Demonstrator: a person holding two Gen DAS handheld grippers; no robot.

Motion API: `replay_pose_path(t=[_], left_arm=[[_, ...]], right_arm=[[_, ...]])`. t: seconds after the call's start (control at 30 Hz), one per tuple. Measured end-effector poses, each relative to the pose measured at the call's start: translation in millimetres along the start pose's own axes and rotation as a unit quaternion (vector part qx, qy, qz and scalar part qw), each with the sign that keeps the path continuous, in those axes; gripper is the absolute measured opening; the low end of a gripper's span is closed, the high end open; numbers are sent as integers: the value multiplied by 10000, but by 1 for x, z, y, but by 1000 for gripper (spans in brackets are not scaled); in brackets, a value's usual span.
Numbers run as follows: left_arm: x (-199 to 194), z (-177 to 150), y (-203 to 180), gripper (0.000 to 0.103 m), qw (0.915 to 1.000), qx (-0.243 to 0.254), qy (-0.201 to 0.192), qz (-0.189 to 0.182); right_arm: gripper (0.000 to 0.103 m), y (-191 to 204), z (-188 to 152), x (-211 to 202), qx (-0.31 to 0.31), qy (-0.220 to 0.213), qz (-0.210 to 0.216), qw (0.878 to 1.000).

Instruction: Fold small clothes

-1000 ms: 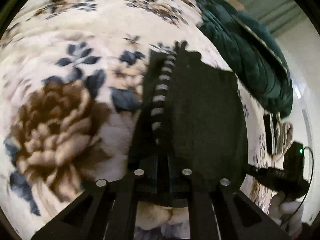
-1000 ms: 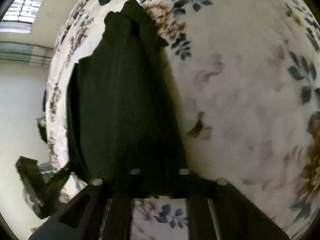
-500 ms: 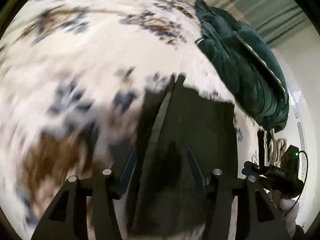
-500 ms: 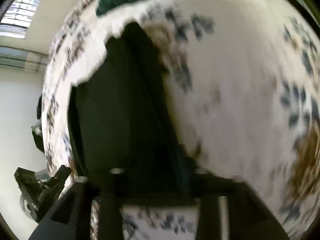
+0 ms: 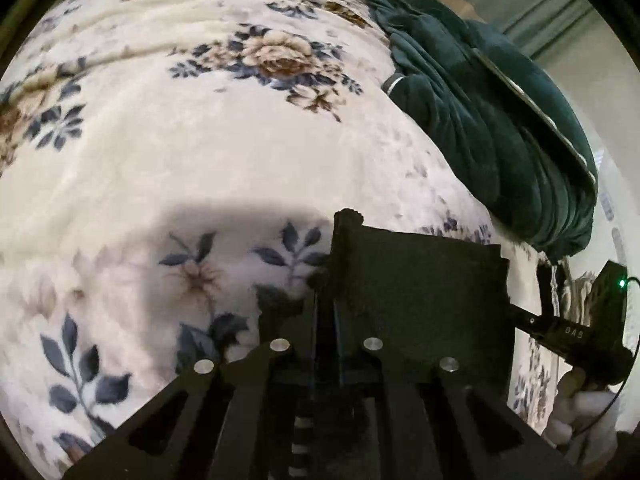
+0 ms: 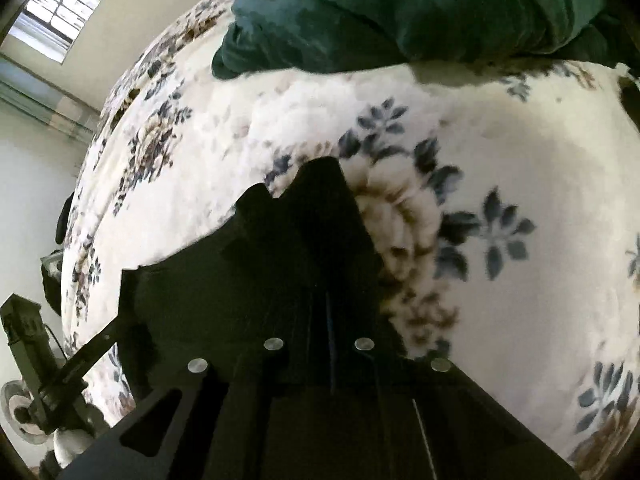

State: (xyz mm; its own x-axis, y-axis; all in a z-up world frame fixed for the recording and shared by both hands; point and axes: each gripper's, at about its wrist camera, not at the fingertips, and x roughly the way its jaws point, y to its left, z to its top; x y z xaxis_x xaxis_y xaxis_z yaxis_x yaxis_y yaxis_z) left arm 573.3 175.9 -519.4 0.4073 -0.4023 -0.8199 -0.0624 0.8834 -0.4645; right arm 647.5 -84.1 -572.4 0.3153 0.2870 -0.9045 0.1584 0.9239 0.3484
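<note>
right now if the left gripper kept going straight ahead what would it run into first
The left gripper is shut on the black garment, so that cloth comes first; past its edge lies the floral blanket. Depth is hard to judge here.

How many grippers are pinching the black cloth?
2. The left gripper pinches one edge of the black cloth; the right gripper pinches the other. More cloth may be hidden underneath.

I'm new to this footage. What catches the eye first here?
A black garment held up over a floral blanket, pinched by the left hand-held gripper and right hand-held gripper at either side. Behind it lies a dark green bundle.
</note>
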Motion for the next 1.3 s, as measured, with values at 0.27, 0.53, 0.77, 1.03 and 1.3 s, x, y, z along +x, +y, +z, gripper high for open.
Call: replay_pose_path(t=[0.27,0.53,0.77,1.03,1.3], left_arm=[[8,3,17,26,9967,-508,522,-350],[-1,-50,-1,47,9936,437,632,829],[-45,-59,28,60,9968,-662,333,306],[-85,-181,19,78,9639,-2436,76,-1077],[-49,-256,6,78,9150,-3779,-286,-1386]], right_arm=[[10,-21,12,36,458,630,-35,9970],[48,-15,-18,10,-100,977,121,9951],[51,-26,-34,15,-294,1002,-293,9941],[83,-49,-15,-19,66,1066,666,9920],[83,-51,21,45,-274,1786,1125,9771]])
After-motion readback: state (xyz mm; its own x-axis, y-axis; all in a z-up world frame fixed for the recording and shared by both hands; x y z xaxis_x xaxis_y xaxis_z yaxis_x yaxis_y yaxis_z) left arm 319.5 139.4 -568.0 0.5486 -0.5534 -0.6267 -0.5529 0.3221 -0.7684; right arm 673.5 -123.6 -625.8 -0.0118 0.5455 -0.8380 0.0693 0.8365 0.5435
